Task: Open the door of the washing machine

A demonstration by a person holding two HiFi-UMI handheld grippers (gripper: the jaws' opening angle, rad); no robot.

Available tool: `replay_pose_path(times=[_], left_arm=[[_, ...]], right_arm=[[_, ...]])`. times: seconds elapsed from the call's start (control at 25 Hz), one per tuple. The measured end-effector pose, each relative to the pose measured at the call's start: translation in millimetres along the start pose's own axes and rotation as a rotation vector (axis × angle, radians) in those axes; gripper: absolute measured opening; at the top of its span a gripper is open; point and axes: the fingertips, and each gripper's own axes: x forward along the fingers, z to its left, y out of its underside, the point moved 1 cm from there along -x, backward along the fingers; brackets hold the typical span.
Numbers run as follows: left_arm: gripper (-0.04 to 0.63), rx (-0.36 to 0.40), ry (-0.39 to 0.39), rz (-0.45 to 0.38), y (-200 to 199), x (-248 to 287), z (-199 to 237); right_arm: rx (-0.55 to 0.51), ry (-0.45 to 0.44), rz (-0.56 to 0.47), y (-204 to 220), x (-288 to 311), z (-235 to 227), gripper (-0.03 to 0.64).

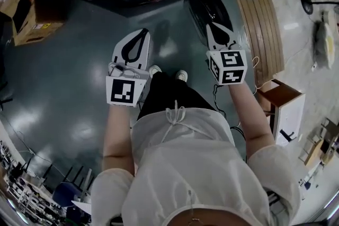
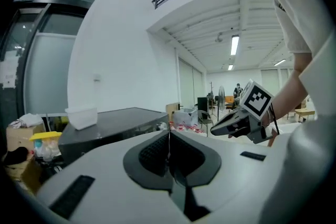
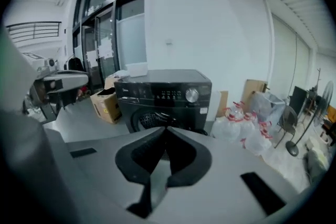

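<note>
Left gripper: white two-jaw left gripper (image 1: 141, 34), jaws closed, empty, aimed at 12 o'clock.
Right gripper: white two-jaw right gripper (image 1: 213, 28), jaws closed, empty, touching nothing.
Machine: black front-loading washing machine (image 3: 173, 93) stood upright at 12 o'clock, front facing 6 o'clock.
Door: round door (image 3: 152, 119) in its front; ajar or not, unclear.

Black front-load washing machine (image 3: 163, 94), upright — round door (image 1: 209, 8) swung open.

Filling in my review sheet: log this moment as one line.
left gripper: shut, empty | right gripper: shut, empty | washing machine: ahead, not touched
</note>
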Motion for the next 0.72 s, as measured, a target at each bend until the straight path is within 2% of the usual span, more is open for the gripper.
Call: replay_pose_path(times=[0.2,0.44,0.72], left_arm=[[0.023,0.032,-0.1,-0.034,-34.2,-49.6,60.8],[0.023,0.031,-0.196,-0.062,-63.6,-111.6,111.4],[0.023,0.064,-0.323,-0.187,-99.9,-184.5,154.6]], right_arm=[[-0.111,-0.056,-0.113,-73.7,7.7,59.2,0.008],[-0.095,-0.1,-0.199,-140.4,4.9,117.6,0.008],[-0.221,-0.11,-0.354,-195.8,-10.7,173.1,0.006]])
